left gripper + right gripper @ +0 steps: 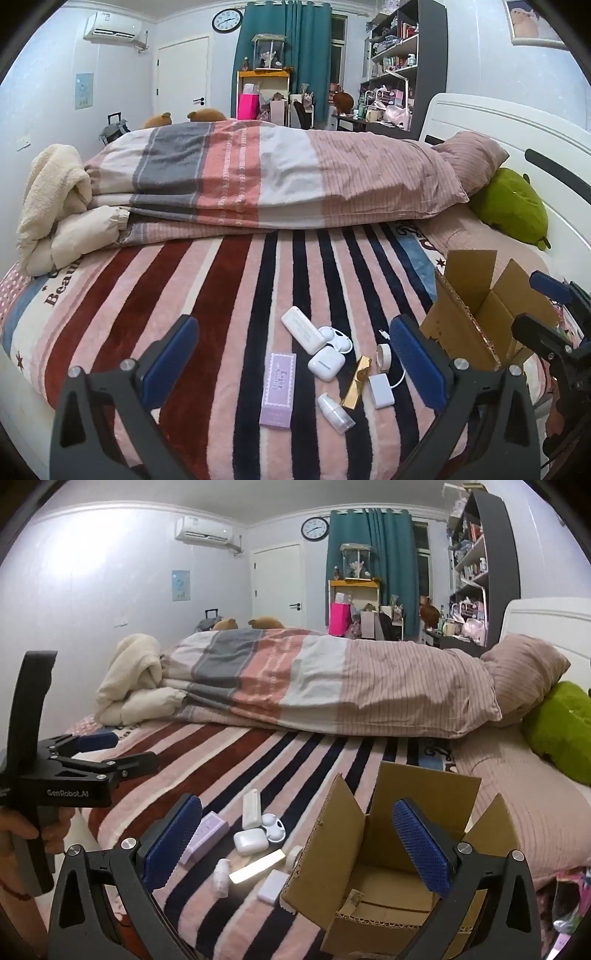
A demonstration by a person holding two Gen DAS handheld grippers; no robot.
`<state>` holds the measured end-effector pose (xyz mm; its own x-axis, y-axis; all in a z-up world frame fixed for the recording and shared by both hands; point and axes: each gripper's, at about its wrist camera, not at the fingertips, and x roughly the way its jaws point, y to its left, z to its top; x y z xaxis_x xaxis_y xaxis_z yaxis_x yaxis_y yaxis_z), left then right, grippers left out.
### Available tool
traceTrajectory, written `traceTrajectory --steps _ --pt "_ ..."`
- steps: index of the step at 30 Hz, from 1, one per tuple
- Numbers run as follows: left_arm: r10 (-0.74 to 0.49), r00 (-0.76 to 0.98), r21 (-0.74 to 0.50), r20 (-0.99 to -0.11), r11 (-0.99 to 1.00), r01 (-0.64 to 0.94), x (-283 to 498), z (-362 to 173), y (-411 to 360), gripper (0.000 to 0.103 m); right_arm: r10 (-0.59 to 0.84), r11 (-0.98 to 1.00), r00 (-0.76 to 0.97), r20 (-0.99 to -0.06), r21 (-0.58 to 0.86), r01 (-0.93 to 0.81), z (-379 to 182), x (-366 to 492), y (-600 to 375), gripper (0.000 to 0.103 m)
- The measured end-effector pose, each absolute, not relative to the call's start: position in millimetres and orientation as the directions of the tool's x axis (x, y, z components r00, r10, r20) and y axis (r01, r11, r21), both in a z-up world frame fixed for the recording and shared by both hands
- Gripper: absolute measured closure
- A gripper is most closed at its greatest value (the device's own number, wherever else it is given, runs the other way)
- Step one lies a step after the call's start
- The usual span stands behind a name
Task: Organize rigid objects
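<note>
Small rigid items lie grouped on the striped bedspread: a lilac box [277,390] [206,835], a long white case [301,329] [252,808], a white earbud case [325,362] [250,841], a gold bar [357,381] [257,866], a small white bottle [335,412] [221,878] and a white charger [381,390] [272,886]. An open cardboard box [474,310] [384,853] stands to their right. My left gripper [291,363] is open and empty, hovering above the items. My right gripper [297,842] is open and empty, at the box's left flap.
A folded quilt [258,177] and pillow [476,158] lie across the far half of the bed. A green plush [513,206] rests by the white headboard [480,122]. The left gripper's body [74,771] shows at left in the right wrist view.
</note>
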<state>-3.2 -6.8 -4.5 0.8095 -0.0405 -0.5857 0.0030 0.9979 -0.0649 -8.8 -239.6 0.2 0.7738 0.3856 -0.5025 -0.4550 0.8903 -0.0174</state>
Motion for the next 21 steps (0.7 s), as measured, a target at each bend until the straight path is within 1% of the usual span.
traceTrajectory --steps 14,21 --pt "-0.030 0.810 -0.059 -0.586 0.998 -0.006 -5.4 -1.3 -2.5 0.000 0.408 0.890 0.766 -0.496 0.032 -0.454 0.4 -9.1 -247.5 0.000" --pt "-0.023 0.812 -0.053 -0.583 0.999 -0.009 -7.7 -0.8 -1.6 0.000 0.410 0.889 0.764 -0.497 0.033 -0.456 -0.5 -9.1 -247.9 0.000"
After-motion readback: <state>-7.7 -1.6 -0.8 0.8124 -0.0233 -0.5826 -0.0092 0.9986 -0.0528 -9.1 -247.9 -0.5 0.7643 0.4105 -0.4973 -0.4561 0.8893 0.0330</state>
